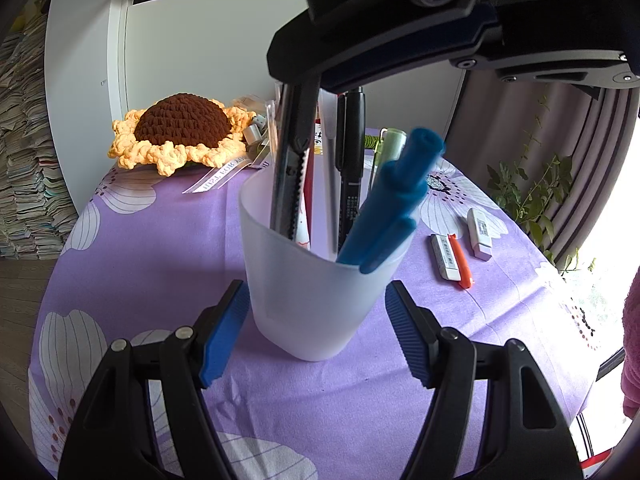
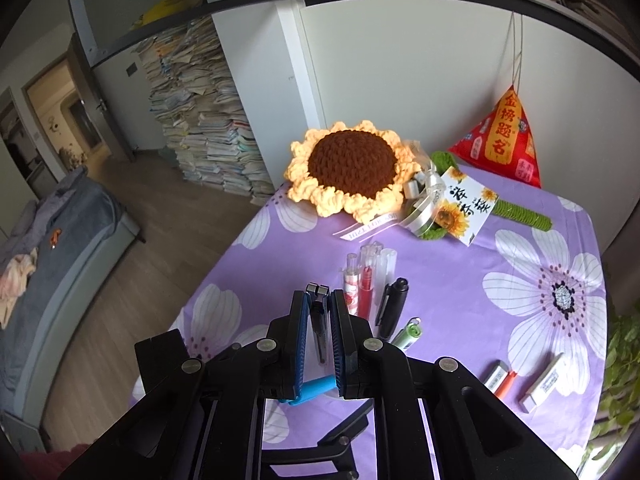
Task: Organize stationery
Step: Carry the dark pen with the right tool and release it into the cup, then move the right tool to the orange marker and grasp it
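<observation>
A frosted white cup [image 1: 304, 300] stands on the purple flowered tablecloth [image 1: 152, 264]. My left gripper [image 1: 314, 290] is shut on it, a blue pad against each side. The cup holds blue pens [image 1: 384, 208], a black pen [image 1: 352, 168], a white pen and a green pen [image 1: 392, 146]. My right gripper [image 2: 319, 300] comes down from above, shut on a black utility knife [image 1: 290, 196] whose lower end is inside the cup. In the right wrist view the knife's [image 2: 318, 312] metal end shows past the pads, and a blue pen [image 2: 316, 390] lies under them.
Two erasers [image 1: 444, 258] [image 1: 480, 234] and an orange pen [image 1: 462, 262] lie right of the cup. A crochet sunflower [image 2: 352, 168] with a card and a red pyramid ornament [image 2: 500, 140] sit at the table's back. A leafy plant [image 1: 532, 196] stands at the right edge.
</observation>
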A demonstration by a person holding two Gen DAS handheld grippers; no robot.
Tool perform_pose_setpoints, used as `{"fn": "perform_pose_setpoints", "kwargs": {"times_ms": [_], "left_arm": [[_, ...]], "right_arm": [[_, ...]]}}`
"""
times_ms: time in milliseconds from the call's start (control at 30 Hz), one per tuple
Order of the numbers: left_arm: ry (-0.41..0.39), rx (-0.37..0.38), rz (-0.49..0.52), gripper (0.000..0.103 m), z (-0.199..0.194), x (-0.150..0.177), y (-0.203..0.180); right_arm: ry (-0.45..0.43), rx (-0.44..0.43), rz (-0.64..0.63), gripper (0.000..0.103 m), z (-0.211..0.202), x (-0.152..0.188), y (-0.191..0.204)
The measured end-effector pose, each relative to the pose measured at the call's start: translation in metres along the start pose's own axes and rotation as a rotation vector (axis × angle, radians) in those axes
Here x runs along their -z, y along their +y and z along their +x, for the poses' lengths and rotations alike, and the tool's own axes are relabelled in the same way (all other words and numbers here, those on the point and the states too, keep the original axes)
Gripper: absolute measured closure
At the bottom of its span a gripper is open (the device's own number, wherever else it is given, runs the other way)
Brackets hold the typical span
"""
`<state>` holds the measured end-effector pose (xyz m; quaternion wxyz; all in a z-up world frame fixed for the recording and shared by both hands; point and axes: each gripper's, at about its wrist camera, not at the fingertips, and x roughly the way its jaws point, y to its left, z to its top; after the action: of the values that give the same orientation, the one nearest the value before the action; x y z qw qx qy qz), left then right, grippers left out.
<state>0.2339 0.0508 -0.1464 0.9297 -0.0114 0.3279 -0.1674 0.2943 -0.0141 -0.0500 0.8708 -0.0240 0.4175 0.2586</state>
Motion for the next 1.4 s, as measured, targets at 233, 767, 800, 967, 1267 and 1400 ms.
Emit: {"fn": "perform_pose_setpoints", "kwargs": {"times_ms": [233,767,800,967,1267,1400], "left_arm": [[0.000,0.002,0.000,0.034,-0.001,0.001,-0.002],[0.000,0.002,0.001,0.034,-0.002,0.001,-0.003],[0.000,0.002,0.001,0.034,-0.002,0.001,-0.003],[0.000,0.003,0.001,0.034,-0.002,0.001,-0.003],[0.000,0.003,0.001,0.034,-0.002,0.001,-0.003],[0.000,0.003,0.001,0.034,-0.002,0.001,-0.003]], "right_arm": [[-0.009,0.009,-0.004,0.091,-0.002,0.000,0.000],[-0.075,0.180,0.233,0.091,-0.047,0.014,-0.090],[-0.053,0.206,0.261,0.091,-0.042,0.019,-0.100],[0.097,0.272,0.405,0.091,-0.009,0.052,-0.147],[0.226,0.283,0.437,0.091,0.018,0.089,-0.163],[0.245,0.270,0.448,0.091,0.025,0.091,-0.164]]}}
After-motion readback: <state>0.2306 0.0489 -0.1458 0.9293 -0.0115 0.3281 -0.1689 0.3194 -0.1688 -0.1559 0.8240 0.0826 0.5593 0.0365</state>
